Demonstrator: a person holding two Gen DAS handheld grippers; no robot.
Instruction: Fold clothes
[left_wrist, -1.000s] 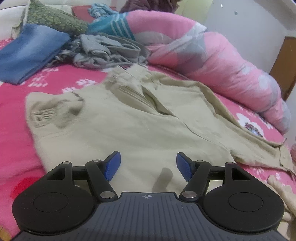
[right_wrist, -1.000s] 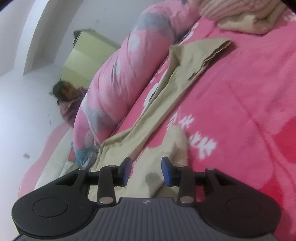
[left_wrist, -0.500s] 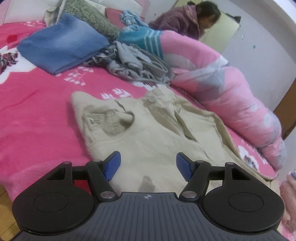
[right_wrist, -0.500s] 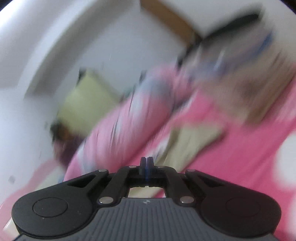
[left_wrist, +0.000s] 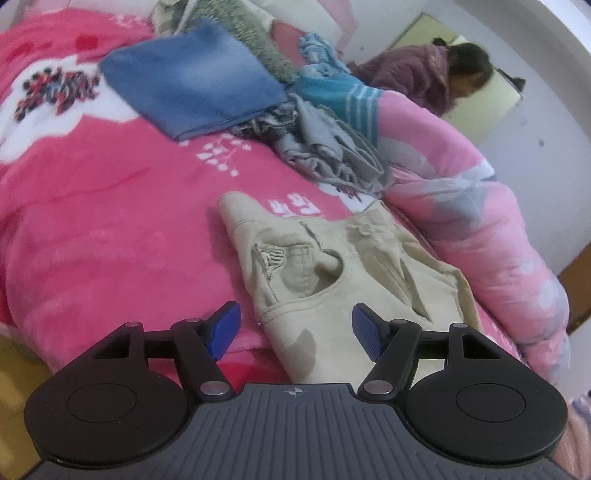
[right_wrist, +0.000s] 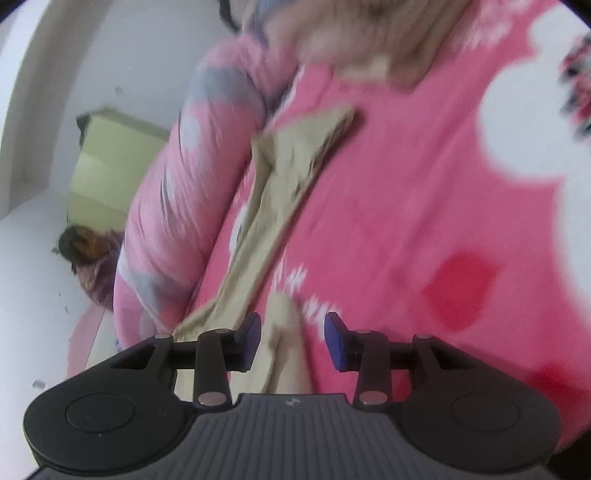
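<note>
Left wrist view, my left tongs (left_wrist: 295, 330) wide open, empty, over beige trousers (left_wrist: 332, 273) on pink bed (left_wrist: 110, 229), right tongs (right_wrist: 293, 341) parted, empty, over trouser leg (right_wrist: 280, 192).

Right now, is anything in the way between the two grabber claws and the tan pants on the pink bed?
Nothing visible is. The open left gripper looks straight at the beige cotton trousers, spread on the pink fleece blanket. The open right gripper has a beige trouser leg between its fingers. The grey crumpled clothes lie beyond.
</note>
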